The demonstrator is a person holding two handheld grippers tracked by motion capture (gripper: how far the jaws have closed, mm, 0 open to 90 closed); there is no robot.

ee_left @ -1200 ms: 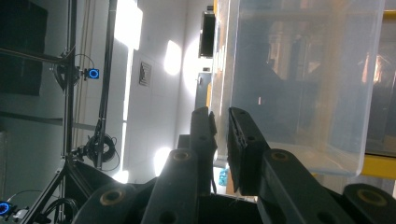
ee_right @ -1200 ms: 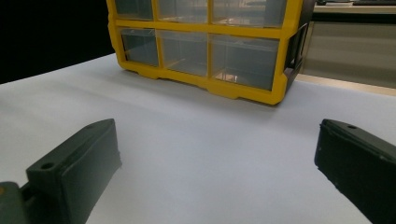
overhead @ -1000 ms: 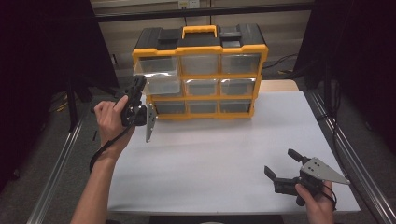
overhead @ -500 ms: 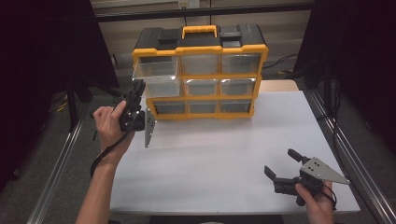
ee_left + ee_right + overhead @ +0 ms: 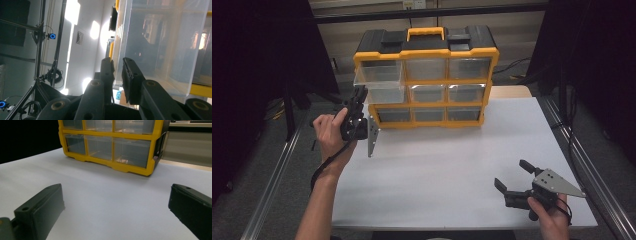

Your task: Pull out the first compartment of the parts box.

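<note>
A yellow-and-black organizer (image 5: 427,75) with nine clear drawers stands at the far side of the white worktop (image 5: 437,170). Its top-left drawer (image 5: 379,80) is pulled part-way out and juts toward the near-left, past the cabinet's frame. The left gripper (image 5: 358,100), held in the person's left hand (image 5: 329,132) just off the worktop's left edge, points up and away at that drawer. In the left gripper view its jaws are closed almost together on the drawer's (image 5: 160,37) thin clear wall, one jaw on either face of the plastic. The other drawers sit flush in their frame. The right gripper (image 5: 512,175) rests low at the near-right corner of the worktop in the right hand (image 5: 549,212), well apart from the organizer; its jaws stand wide open with nothing between them, and the right gripper view looks across bare worktop toward the organizer's (image 5: 110,142) lower rows.
</note>
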